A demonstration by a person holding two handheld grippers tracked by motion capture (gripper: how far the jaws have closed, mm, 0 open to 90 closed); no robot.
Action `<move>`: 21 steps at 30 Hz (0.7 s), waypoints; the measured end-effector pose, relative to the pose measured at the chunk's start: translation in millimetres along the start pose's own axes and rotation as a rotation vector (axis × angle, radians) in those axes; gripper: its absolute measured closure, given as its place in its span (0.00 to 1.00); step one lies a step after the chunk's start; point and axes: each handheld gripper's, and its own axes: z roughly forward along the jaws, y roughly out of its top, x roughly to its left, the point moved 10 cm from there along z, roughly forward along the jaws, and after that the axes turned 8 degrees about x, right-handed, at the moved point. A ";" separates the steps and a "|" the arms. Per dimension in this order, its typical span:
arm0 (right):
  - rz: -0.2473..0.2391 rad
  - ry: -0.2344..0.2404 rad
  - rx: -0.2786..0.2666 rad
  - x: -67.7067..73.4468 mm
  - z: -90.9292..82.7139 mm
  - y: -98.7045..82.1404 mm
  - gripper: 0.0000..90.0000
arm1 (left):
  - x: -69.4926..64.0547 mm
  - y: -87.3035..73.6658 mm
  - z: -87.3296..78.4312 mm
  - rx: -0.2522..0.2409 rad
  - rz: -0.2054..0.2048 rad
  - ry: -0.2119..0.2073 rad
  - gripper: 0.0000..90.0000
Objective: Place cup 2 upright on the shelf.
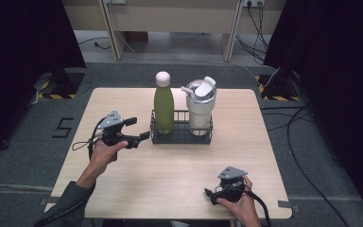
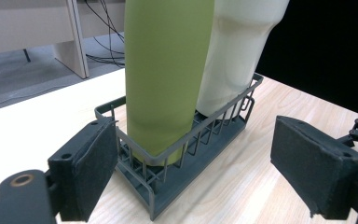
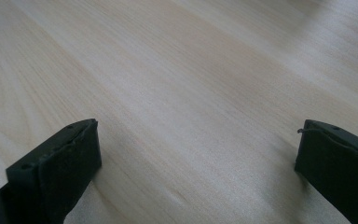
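Wooden table (image 1: pixel 170 170), dark curtains both sides, my two grippers out over it.
Left gripper (image 1: pixel 139 128) hangs just left of the wire basket (image 1: pixel 182 138), jaws spread with nothing between them; in the left gripper view the basket's near end sits between the pads (image 2: pixel 91 175), untouched. Green bottle (image 1: pixel 163 101) stands upright in the basket's left half, white tumbler (image 1: pixel 201 106) beside it in the right half. Right gripper (image 1: pixel 210 194) rests low near the front edge, well apart from the basket, jaws spread over bare wood.
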 end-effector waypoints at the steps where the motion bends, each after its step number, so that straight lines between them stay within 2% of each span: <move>1: 0.004 0.000 0.000 0.2 -0.1 0.0 0.00 | -0.3 -0.8 -0.9 0.000 0.000 0.000 0.16; 21: 0.001 0.000 0.001 0.0 0.0 -0.2 0.00 | -6.2 -15.1 -23.5 -0.009 -0.002 -0.002 0.16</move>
